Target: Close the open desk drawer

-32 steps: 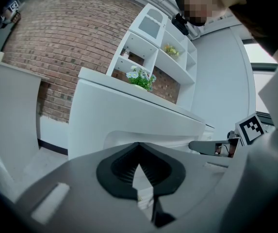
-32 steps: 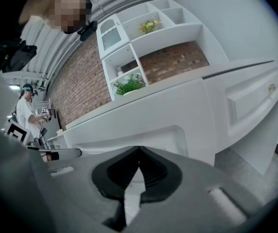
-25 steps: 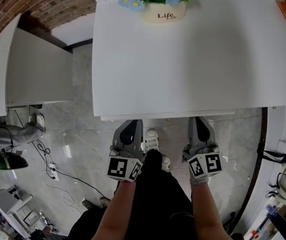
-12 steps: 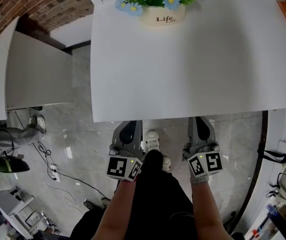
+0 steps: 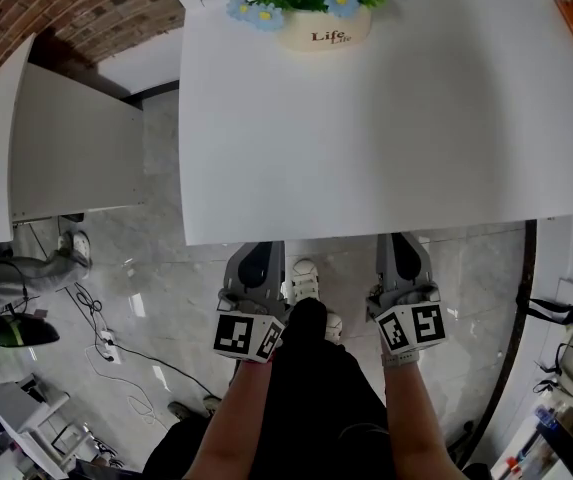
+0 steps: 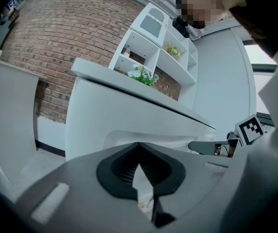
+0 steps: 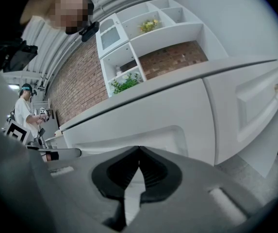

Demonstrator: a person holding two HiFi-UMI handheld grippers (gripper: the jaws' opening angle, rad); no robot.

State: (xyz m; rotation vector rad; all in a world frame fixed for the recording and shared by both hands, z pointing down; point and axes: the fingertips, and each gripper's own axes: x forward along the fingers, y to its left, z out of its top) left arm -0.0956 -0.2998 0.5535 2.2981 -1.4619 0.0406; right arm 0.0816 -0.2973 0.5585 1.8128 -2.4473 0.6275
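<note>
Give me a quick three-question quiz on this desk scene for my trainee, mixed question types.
1. True or false: the flower pot stands at the far edge of the desk top.
2. Where are the left gripper and the right gripper? A on the desk top; B at its near edge, above the floor; C on a shelf.
3. Fill in: both grippers' jaws are ___, holding nothing.
Key: 1 true; 2 B; 3 shut.

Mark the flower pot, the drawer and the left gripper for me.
flower pot (image 5: 328, 30): head view, front of the white pot.
drawer (image 7: 129, 137): right gripper view, its recessed front panel.
left gripper (image 6: 139, 152): left gripper view, where its closed tips meet.
</note>
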